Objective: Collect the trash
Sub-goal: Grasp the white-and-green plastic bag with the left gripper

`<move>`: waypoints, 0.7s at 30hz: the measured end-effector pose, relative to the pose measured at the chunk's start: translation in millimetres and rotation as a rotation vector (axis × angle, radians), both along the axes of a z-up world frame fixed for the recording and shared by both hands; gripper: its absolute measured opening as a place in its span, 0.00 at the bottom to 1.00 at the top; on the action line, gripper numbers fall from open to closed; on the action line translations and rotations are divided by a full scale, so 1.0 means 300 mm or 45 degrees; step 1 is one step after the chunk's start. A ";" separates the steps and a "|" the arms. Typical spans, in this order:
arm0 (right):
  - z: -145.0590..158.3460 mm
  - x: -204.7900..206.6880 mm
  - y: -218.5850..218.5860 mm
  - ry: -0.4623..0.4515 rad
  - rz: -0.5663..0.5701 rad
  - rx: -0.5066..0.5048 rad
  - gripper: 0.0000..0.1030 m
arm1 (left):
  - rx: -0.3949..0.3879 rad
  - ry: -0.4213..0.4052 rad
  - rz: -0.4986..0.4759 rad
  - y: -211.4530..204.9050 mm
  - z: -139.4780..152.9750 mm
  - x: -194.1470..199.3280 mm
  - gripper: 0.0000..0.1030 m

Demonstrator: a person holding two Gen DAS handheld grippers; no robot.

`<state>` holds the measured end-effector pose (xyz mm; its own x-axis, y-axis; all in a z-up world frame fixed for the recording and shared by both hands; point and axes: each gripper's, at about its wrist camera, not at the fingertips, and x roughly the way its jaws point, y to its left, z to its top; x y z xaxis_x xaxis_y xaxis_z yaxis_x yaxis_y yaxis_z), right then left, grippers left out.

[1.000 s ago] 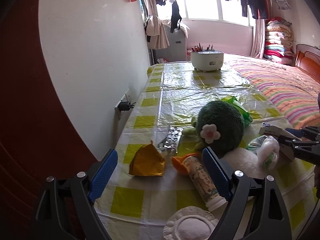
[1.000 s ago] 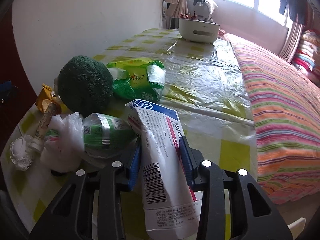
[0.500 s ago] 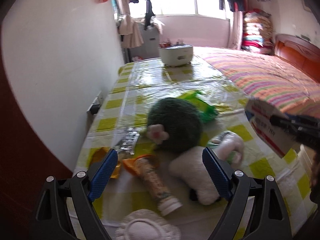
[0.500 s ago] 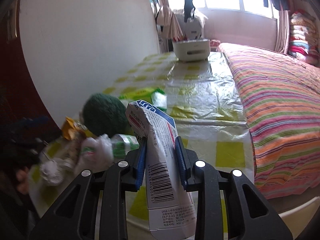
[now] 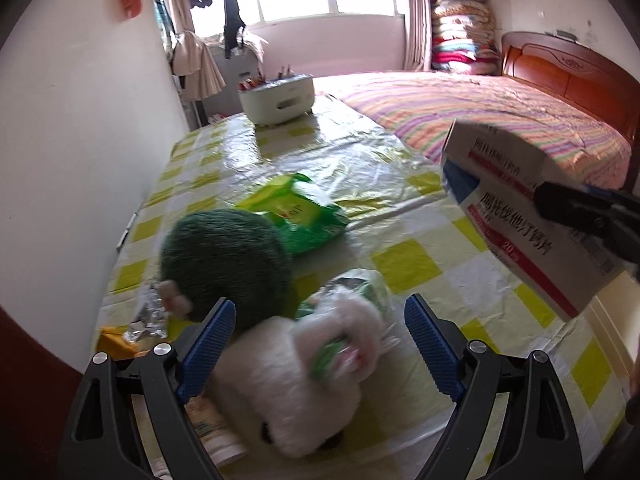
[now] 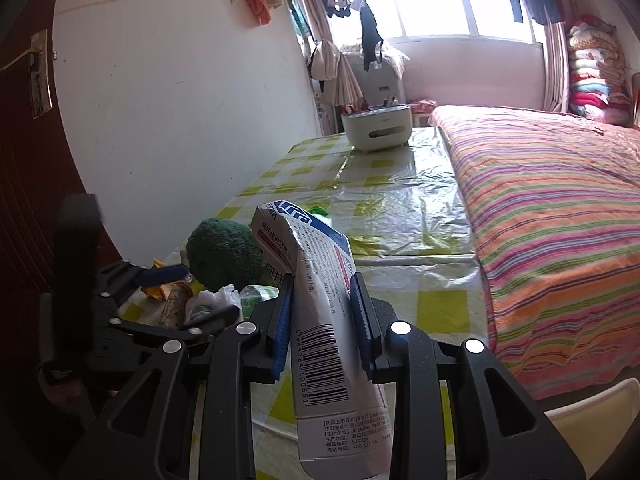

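Bedroom table in a yellow-checked cloth under clear plastic, cluttered at its near end.

The table point(image 5: 404, 260) runs along a white wall toward a bright window, a striped bed point(image 6: 560, 208) just beside it and a white caddy point(image 6: 378, 130) at the far end. A green plush toy point(image 5: 224, 256), a green packet point(image 5: 296, 212), a white plush piece point(image 5: 288, 392) and a crumpled plastic bag point(image 5: 360, 332) crowd the near end. The left gripper point(image 5: 316, 344) hovers with jaws wide, the bag and white plush between them, untouched. The right gripper point(image 6: 322, 320), having just been closing, clamps 1 crushed medicine box point(image 6: 320, 280) held above the table.
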<state>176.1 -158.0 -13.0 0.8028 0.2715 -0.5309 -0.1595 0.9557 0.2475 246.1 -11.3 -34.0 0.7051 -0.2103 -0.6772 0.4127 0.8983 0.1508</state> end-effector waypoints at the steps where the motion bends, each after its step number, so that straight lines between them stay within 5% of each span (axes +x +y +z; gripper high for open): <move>1: 0.002 -0.005 -0.008 -0.006 -0.011 0.002 0.26 | 0.009 0.011 -0.003 -0.010 -0.010 0.007 0.82; 5: 0.017 -0.025 -0.036 -0.029 -0.037 0.016 0.27 | 0.088 0.054 0.014 -0.053 -0.065 0.036 0.79; 7: 0.024 -0.036 -0.050 -0.041 -0.046 0.027 0.27 | 0.118 0.085 0.017 -0.070 -0.094 0.042 0.50; 10: 0.038 -0.053 -0.074 -0.066 -0.075 0.037 0.27 | 0.121 0.080 0.007 -0.080 -0.099 0.033 0.43; 21: 0.115 -0.145 -0.119 -0.196 -0.143 0.034 0.27 | 0.123 -0.035 -0.003 -0.091 -0.045 -0.058 0.40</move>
